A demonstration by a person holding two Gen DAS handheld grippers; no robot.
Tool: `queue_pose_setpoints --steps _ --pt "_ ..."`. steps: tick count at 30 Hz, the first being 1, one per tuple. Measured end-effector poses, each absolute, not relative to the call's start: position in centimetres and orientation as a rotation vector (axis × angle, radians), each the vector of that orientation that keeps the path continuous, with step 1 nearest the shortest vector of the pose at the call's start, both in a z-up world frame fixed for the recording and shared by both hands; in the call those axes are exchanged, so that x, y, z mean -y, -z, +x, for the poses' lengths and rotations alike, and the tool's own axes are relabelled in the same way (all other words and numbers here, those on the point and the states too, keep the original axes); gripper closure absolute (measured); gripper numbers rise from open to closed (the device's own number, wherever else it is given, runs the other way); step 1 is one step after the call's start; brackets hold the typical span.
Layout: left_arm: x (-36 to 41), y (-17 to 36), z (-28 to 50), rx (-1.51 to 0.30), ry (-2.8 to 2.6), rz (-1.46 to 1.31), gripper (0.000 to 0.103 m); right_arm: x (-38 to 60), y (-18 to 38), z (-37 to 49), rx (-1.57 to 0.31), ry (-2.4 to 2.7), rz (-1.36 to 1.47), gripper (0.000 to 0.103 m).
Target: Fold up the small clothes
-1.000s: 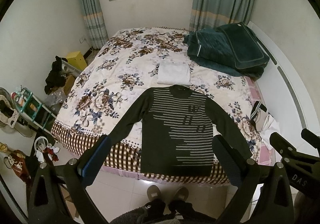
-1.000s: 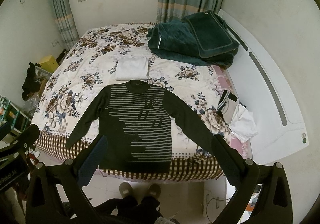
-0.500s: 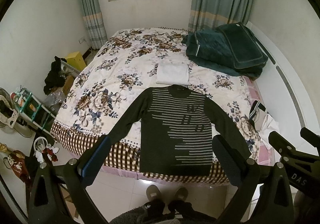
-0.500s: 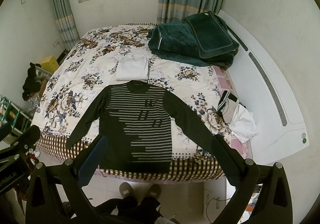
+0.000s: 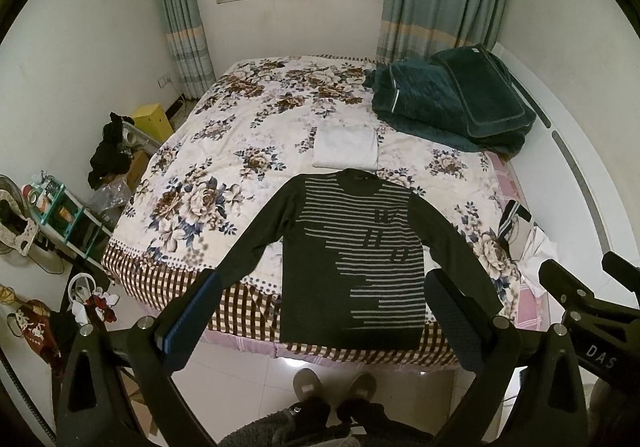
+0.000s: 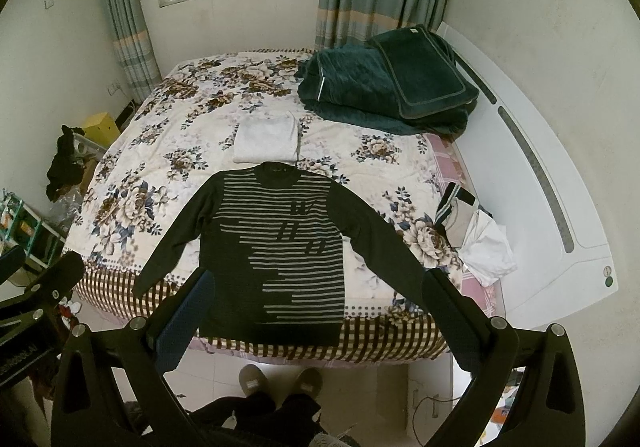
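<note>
Gripper fingers cover both cuffs of the striped sweater point(image 5: 352, 255); the white heap point(image 6: 486, 247) beside it is unidentifiable.

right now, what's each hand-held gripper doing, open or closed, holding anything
Left hand-held gripper: open, holding nothing, raised above the dark striped sweater.
Right hand-held gripper: open, holding nothing, raised above the same sweater.

A sweater point(image 5: 352, 255) lies flat on the bed point(image 5: 224, 151), a folded garment point(image 5: 346, 147) just behind its collar.
</note>
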State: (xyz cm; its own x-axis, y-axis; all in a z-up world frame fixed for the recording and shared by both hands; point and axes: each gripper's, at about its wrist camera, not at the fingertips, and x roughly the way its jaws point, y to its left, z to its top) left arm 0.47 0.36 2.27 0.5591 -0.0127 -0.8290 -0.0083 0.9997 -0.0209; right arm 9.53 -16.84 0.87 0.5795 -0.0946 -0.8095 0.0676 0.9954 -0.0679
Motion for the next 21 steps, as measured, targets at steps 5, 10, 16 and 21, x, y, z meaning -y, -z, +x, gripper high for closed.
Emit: queue_pose_setpoints --steps 5,10,16,21 --pt "-0.3 -2.3 0.5 -0.975 0.003 -0.022 0.0 16.7 -1.1 9.6 -0.947 0.094 -0.031 0.0" --pt "-0.2 -2.7 0.6 -0.975 0.006 -0.024 0.0 16.8 -1.1 9.6 -0.946 0.095 -0.031 0.0" --pt "-0.1 -3.3 1.3 -0.971 0.01 -0.025 0.0 16.6 -1.3 9.6 -0.943 0.095 -0.03 0.0" --pt "-0.3 -3.1 1.4 -0.967 0.012 -0.026 0.0 16.6 -1.2 9.6 -0.942 0.097 -0.029 0.0"
